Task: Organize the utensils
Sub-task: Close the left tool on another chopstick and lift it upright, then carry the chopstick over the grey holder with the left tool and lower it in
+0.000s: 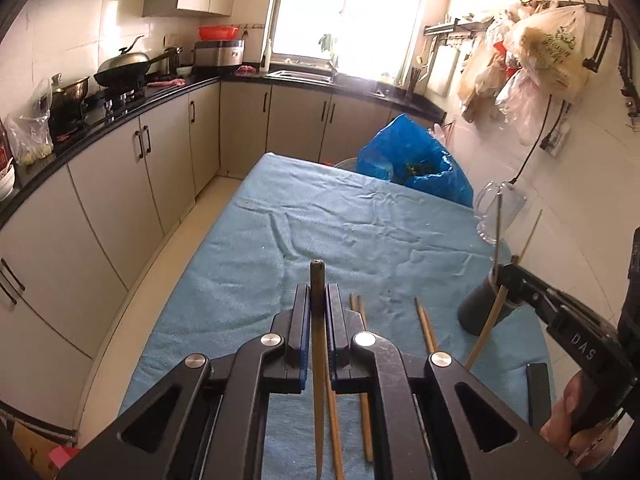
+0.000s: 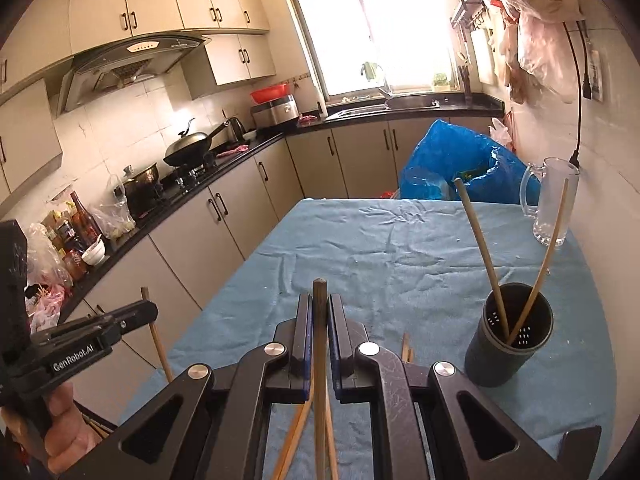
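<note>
My left gripper (image 1: 318, 292) is shut on a wooden chopstick (image 1: 318, 344), held above the blue-clothed table (image 1: 320, 216). In the right wrist view my right gripper (image 2: 320, 302) is shut on another chopstick (image 2: 320, 360). A dark round holder (image 2: 508, 352) stands on the table's right side with two chopsticks (image 2: 486, 264) leaning in it. Loose chopsticks (image 1: 426, 330) lie on the cloth below the left gripper. Each view shows the other gripper from the side: the right gripper (image 1: 510, 280) beside the holder (image 1: 476, 312), the left gripper (image 2: 150, 312) beyond the table's left edge.
A clear glass mug (image 2: 554, 200) stands at the table's far right by the wall. A blue plastic bag (image 2: 460, 164) sits behind the table's far end. Kitchen counters with a wok (image 1: 124, 66) run along the left. A person's hand (image 1: 568, 416) grips the right tool.
</note>
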